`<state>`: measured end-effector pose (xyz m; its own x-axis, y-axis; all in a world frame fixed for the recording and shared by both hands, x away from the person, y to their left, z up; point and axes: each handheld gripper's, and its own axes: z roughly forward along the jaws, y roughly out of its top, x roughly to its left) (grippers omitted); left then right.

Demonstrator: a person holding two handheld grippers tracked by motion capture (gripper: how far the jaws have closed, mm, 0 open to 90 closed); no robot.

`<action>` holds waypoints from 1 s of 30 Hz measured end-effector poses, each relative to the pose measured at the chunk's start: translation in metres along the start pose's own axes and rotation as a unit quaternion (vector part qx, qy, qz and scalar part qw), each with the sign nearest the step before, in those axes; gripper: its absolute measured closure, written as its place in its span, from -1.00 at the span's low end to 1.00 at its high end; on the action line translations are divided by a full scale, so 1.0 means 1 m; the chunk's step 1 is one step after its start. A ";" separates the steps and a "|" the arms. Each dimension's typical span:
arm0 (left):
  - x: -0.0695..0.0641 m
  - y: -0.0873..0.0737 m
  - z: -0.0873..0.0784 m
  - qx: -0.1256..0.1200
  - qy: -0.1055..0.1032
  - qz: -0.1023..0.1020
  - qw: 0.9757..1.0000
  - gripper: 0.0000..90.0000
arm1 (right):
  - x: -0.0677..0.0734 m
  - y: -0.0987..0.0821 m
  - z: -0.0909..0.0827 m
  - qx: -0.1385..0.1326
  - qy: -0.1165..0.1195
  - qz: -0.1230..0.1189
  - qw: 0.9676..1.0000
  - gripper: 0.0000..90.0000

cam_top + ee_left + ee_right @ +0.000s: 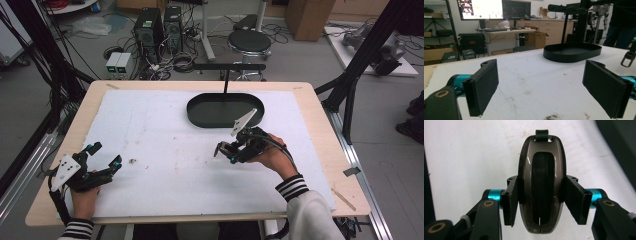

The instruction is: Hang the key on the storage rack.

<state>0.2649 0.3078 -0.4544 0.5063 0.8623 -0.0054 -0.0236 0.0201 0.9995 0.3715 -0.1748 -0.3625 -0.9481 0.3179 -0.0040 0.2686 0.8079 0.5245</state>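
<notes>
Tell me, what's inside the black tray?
The black oval tray looks empty on the floor that shows. The right tool, shut on a dark key fob, has a grey plate that covers its near right corner.

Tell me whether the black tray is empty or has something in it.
Empty. In the high view the black tray shows a bare floor, and the dark key fob sits outside it, clamped between the right gripper jaws.

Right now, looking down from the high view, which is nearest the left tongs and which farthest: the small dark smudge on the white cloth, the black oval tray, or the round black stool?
1. Small dark smudge on the white cloth, just right of the left tongs.
2. Black oval tray, farther up and right, mid-table.
3. Round black stool, on the floor beyond the table's far edge.
</notes>
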 end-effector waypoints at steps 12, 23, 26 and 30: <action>0.000 0.000 0.000 0.000 0.001 -0.001 1.000 -0.69 | -0.028 -0.014 -0.027 -0.105 -0.078 0.116 0.985 0.07; 0.000 0.000 0.000 0.000 0.001 -0.002 1.000 -0.69 | -0.056 -0.032 -0.045 -0.163 -0.144 0.166 0.962 0.07; 0.000 0.000 0.000 0.000 0.001 -0.001 1.000 -0.69 | -0.062 -0.033 -0.050 -0.172 -0.155 0.172 0.957 0.07; 0.000 0.000 0.000 0.000 0.001 -0.002 1.000 -0.69 | -0.070 -0.032 -0.058 -0.182 -0.172 0.177 0.952 0.07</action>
<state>0.2650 0.3080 -0.4544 0.5047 0.8632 -0.0093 -0.0221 0.0237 0.9995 0.4194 -0.2516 -0.3293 -0.6806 0.7324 -0.0177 0.4255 0.4149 0.8042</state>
